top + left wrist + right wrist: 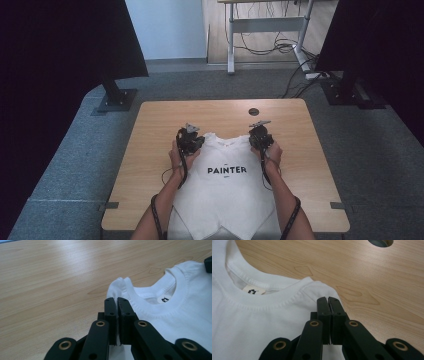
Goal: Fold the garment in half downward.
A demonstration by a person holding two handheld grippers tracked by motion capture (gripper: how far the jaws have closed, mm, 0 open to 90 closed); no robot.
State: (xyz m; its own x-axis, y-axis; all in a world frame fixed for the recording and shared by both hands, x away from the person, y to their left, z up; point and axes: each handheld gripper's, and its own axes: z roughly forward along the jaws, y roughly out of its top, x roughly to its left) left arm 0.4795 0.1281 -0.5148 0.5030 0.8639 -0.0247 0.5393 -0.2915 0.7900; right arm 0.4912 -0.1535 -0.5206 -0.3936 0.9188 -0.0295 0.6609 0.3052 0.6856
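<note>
A white T-shirt (225, 192) printed PAINTER lies flat on the wooden table (150, 150), collar away from me and hem hanging over the near edge. My left gripper (192, 139) sits at the shirt's left shoulder. In the left gripper view its jaws (116, 300) are pressed together with white cloth (185, 315) pinched low between them. My right gripper (260, 136) is at the right shoulder. In the right gripper view it (328, 299) is likewise shut on the shirt's (262, 322) shoulder edge. The neck label (253, 291) shows inside the collar.
A round cable hole (254, 111) lies in the table beyond the collar. Bare wood surrounds the shirt on both sides. Two dark panels on floor stands (116, 97) flank the table, and a desk frame with loose cables (280, 47) stands behind.
</note>
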